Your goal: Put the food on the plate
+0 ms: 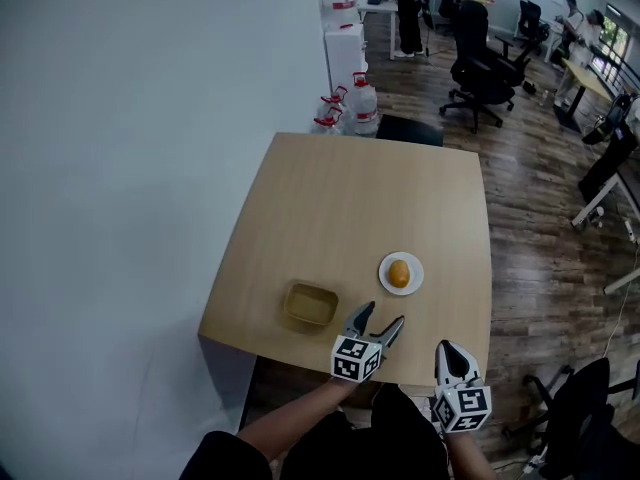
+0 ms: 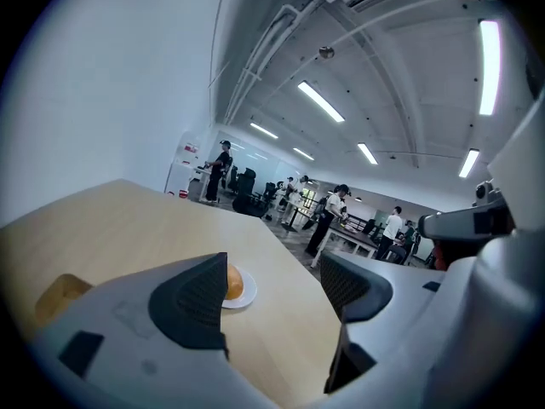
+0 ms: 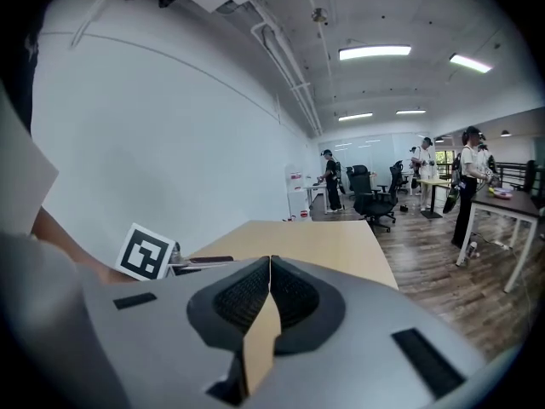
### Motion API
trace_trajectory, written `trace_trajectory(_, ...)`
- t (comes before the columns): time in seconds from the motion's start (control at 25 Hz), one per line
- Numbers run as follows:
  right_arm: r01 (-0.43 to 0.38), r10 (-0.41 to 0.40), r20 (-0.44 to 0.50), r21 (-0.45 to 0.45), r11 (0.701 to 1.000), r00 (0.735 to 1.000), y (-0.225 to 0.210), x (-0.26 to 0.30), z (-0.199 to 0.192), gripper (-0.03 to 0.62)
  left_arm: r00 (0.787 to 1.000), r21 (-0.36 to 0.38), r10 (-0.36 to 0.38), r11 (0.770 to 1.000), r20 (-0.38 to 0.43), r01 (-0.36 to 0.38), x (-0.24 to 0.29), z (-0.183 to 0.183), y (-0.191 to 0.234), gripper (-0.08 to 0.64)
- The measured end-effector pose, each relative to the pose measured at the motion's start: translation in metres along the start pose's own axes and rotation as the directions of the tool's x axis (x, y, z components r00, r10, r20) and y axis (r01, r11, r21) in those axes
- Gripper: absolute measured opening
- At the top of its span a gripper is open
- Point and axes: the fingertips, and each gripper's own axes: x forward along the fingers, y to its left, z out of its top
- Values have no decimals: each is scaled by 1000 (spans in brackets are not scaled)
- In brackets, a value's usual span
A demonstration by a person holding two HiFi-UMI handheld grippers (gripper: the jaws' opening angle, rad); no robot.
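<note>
Left gripper (image 1: 383,317) is held just short of the small white round plate (image 1: 385,264) and angled toward it, jaws apart and empty. Right gripper (image 1: 448,348), nearer the person than the plate, has its jaws pressed together with nothing between them. The orange oval bun (image 1: 399,274) lies on the plate, long axis pointing away from the person

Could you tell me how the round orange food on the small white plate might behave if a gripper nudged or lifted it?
The food looks rounded, so a sideways nudge would probably roll it. It fits well inside the plate, so it is likely light. Whether it is soft or firm, I cannot tell.
</note>
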Motion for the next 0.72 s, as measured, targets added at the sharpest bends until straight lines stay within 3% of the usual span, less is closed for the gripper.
trace_trajectory(0.12, 10, -10, 36, -19, 1000, 999, 24, -12, 3, 61, 999, 34, -31, 999, 27, 30, -43, 8, -15, 318)
trace_trajectory(0.28, 54, -58, 129, 32, 998, 990, 45, -39, 14, 61, 995, 158, -78, 985, 58, 68, -104, 18, -43, 317)
trace_trajectory(0.52, 48, -51, 134, 28, 998, 990, 76, -65, 15, 61, 991, 158, -62, 986, 120, 43, -178, 36, -66, 306)
trace_trajectory(0.56, 42, -45, 132, 28, 999, 990, 82, -65, 17, 61, 987, 147, -48, 989, 154, 25, -190, 42, -62, 241)
trace_trajectory(0.6, 34, -37, 130, 25, 999, 991, 88, -66, 19, 61, 982, 130, -32, 991, 185, 8, -202, 49, -57, 129)
trace_trajectory(0.64, 24, -26, 128, 18, 1000, 991, 96, -68, 20, 60, 977, 112, -18, 994, 211, -5, -214, 55, -54, 86)
trace_trajectory(0.72, 9, -8, 134, -10, 1000, 991, 109, -73, 24, 60, 969, 89, 8, 996, 248, -31, -237, 64, -48, 82)
